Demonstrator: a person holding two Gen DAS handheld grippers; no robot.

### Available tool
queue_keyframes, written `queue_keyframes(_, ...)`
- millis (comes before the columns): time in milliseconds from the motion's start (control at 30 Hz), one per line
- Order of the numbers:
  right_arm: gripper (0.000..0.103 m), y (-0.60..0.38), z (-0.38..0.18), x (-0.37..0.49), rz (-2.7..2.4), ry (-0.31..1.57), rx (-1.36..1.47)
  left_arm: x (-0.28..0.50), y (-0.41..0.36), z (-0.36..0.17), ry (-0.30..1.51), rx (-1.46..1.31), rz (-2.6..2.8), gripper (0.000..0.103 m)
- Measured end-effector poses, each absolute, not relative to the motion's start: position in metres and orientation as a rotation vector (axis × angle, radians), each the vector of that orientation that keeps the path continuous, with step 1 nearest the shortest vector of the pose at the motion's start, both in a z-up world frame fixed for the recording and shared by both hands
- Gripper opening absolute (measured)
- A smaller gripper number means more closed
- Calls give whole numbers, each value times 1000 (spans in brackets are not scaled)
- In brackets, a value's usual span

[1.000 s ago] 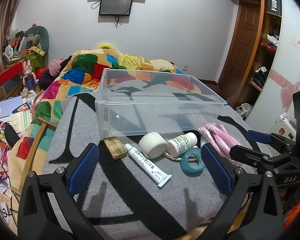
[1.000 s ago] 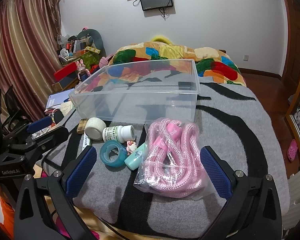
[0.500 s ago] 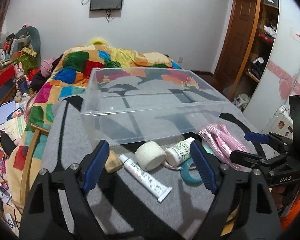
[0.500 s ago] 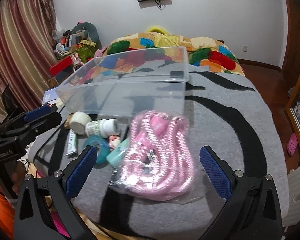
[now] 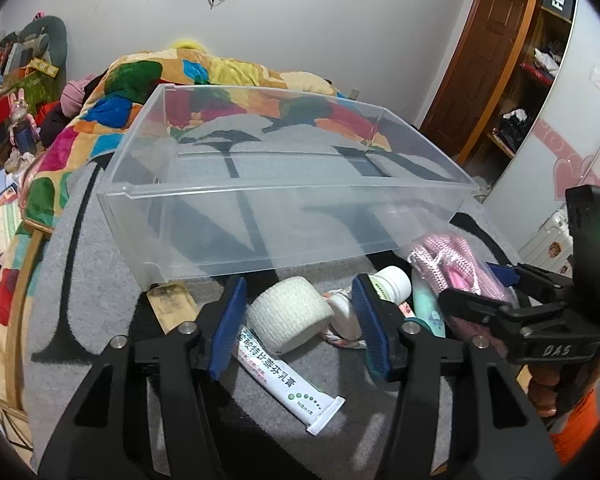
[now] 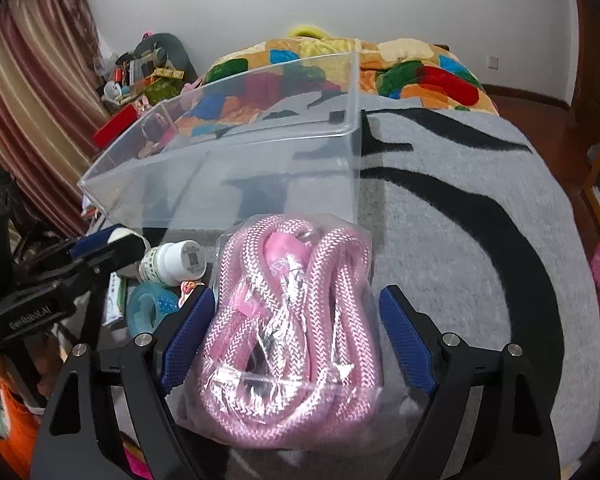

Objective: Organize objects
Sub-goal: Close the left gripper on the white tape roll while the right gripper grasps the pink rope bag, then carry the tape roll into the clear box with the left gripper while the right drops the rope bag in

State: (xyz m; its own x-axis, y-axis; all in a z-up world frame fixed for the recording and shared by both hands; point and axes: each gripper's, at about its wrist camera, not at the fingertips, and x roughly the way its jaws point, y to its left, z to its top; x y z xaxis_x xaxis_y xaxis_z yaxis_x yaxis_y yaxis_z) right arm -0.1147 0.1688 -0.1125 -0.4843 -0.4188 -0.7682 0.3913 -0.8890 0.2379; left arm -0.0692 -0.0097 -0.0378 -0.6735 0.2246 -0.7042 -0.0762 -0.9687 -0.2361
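Note:
A clear plastic bin [image 5: 284, 224] stands empty on the grey blanket; it also shows in the right wrist view [image 6: 236, 184]. My left gripper [image 5: 300, 328] is open, its pads either side of a white bandage roll [image 5: 288, 318] that lies on a white ointment tube [image 5: 284, 376]. A white pill bottle [image 5: 388, 282] lies just right of it. My right gripper [image 6: 296, 336] is open around a bagged pink rope [image 6: 292, 320], pads close to the bag's sides.
A brown flat packet [image 5: 170, 304] lies at the bin's front left corner. A teal ring [image 6: 152, 308] and the pill bottle [image 6: 176, 260] lie left of the rope. The grey black-striped blanket [image 6: 480, 240] stretches right. A colourful quilt [image 5: 148, 76] lies behind the bin.
Both grippers have moved forward and down and narrowed. The left one now straddles the bandage roll; the right one now straddles the bagged rope.

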Motion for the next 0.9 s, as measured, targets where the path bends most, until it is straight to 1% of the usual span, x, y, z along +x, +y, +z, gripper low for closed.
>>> queue_keyframes(33,83,167,-113,-114,-2369,-17,1230,-68,-10,-38,-288,-1176,2718,45)
queue_keyframes(67,79,165,-113,-111,-2373,7,1216,-66,-12,-38,-296,-1171,2723,39)
queue_keyframes(100,75,165,-111,-109,-2365,11,1206,-65,-13,-38,-301,-1171,2727,39)
queue_keyframes(133,67,165,-110,-108,-2364,19,1203,-63,-15,-39,-317,-1167,2727,39)
queue_keyframes(167,63,166,-109,-106,-2368,21,1201,-61,-17,-39,-330,-1164,2725,39)
queue_keyframes(267,60,168,-109,-102,-2385,17,1191,-53,-19,-36,-325,-1142,2748,38)
queue_keyframes(367,57,170,-106,-97,-2396,1,1180,-46,-20,-28,-303,-1105,2774,38)
queue_keyframes(567,55,178,-90,-83,-2419,-25,1117,-35,-25,-4,-298,-1011,2813,38)
queue_keyframes(900,55,172,-25,-83,-2487,-42,905,-39,-33,35,-246,-865,2884,38)
